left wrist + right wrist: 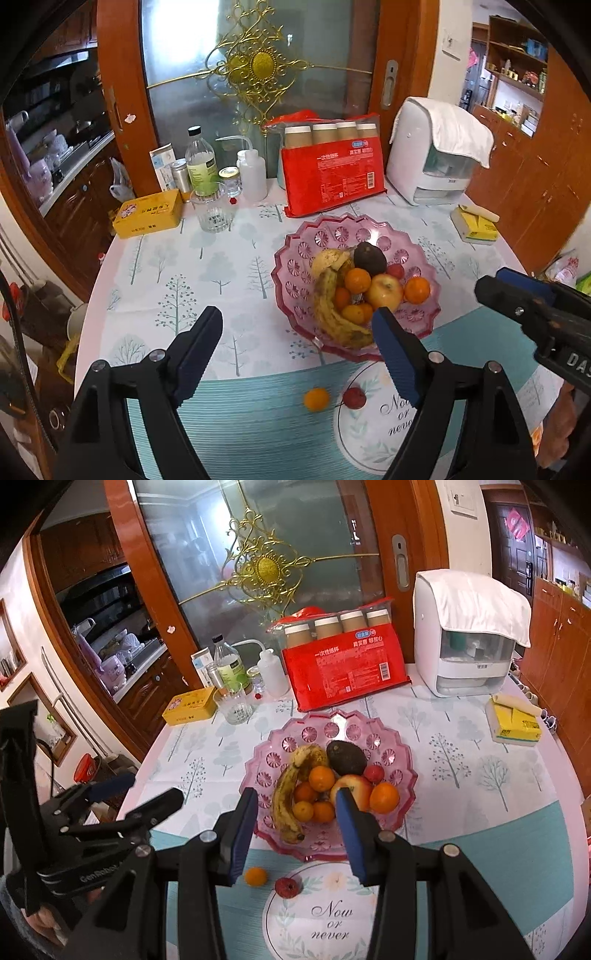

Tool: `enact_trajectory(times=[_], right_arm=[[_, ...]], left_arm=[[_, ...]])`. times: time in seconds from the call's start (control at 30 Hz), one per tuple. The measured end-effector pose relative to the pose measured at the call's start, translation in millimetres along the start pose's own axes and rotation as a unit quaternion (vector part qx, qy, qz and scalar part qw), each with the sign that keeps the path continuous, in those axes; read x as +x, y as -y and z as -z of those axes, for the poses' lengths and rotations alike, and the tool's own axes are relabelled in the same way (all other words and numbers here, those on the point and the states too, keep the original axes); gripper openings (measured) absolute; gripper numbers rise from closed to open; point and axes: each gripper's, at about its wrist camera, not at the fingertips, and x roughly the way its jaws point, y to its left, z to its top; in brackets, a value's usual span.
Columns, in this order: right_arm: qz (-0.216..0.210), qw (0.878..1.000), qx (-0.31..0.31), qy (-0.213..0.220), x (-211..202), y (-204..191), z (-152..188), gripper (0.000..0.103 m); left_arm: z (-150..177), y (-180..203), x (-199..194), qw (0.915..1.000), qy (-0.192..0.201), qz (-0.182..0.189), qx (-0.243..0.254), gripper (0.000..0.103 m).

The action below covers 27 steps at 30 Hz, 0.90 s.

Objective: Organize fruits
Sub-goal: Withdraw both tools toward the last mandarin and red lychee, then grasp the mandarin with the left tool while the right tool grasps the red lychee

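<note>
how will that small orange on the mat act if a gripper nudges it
The small orange looks round and sits loose on the flat mat, so it will probably roll. Its skin looks smooth, so pads may slip. It is likely light.

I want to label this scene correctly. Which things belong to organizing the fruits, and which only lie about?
For the job: pink fruit bowl with banana, avocado, apple; loose small orange fruit and loose red fruit on the table.

Lying about: red pack of paper cups, drinking glass, yellow box, white appliance.
</note>
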Motion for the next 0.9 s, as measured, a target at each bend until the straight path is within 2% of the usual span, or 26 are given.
enact_trajectory(times=[0.27,0.5,0.77,0.9], right_arm=[[0.013,1.000,-0.019,-0.019,16,-9,37,0.044],[0.013,0.998,-0.029,-0.046,39,-9,71,0.044],[0.001,0.994,-0.039,-0.103,86,-6,118,0.044],[-0.014,0.991,-0.044,-0.122,107,-6,130,0.044]], left_arm=[[33,4,7,0.9988,-0.002,0.029,0.038,0.086],[66,4,42,0.9968,-0.044,0.048,0.046,0.086],[99,-9,93,0.9921,-0.102,0.062,0.038,0.086],[110,-12,112,0.9896,-0.119,0.069,0.041,0.081]])
